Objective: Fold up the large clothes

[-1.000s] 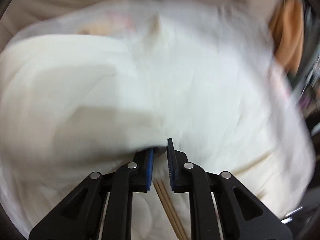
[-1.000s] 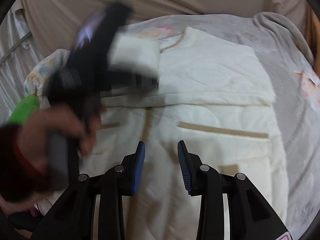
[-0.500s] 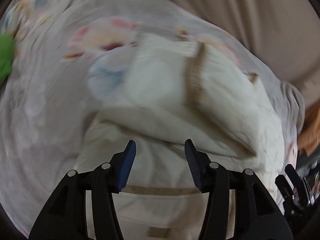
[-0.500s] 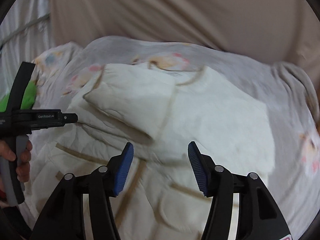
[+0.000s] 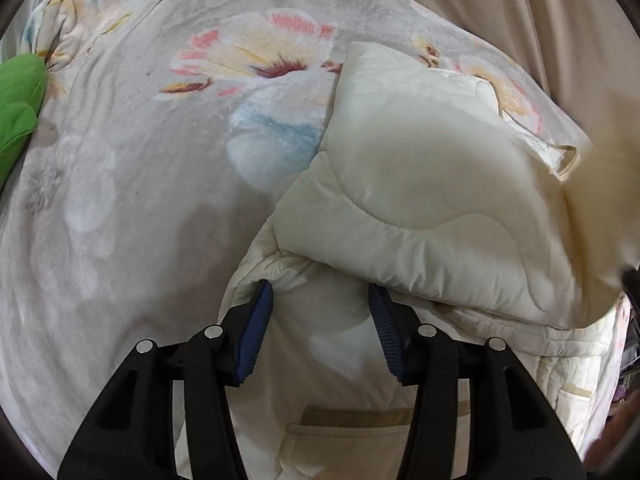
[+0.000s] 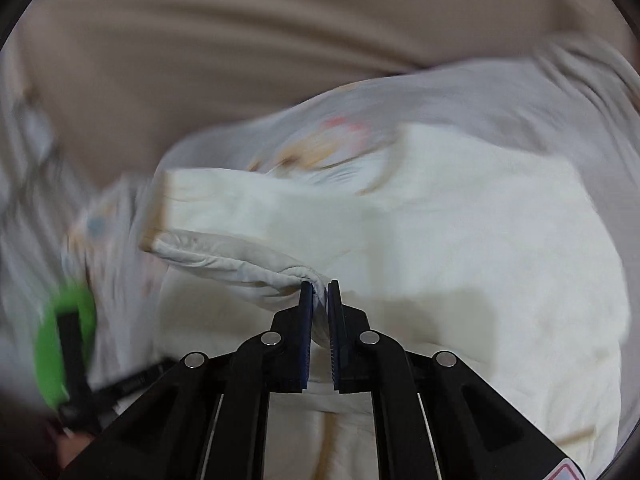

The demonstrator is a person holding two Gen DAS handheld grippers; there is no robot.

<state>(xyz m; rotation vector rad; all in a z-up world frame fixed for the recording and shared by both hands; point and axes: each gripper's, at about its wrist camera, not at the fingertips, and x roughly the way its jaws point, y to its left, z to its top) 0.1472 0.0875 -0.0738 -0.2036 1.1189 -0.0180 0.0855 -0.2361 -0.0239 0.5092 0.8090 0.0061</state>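
A cream quilted jacket (image 5: 420, 208) lies on a floral blanket (image 5: 140, 160), with one sleeve folded across its body. My left gripper (image 5: 320, 300) is open, its jaws either side of the jacket's shoulder seam, holding nothing. In the right wrist view the same jacket (image 6: 500, 240) fills the right side. My right gripper (image 6: 319, 286) is shut on a fold of the sleeve (image 6: 240, 256) and lifts it off the jacket. The left gripper's handle (image 6: 76, 360) shows blurred at the lower left.
A green cloth (image 5: 18, 108) lies at the blanket's left edge. A beige curtain (image 6: 280, 40) hangs behind the bed. The jacket's pocket trim (image 5: 356, 416) lies below my left gripper. Clutter shows at the far right edge.
My left gripper let go of the jacket and opened, then moved close to the shoulder. My right gripper moved forward and closed on the folded sleeve, lifting it.
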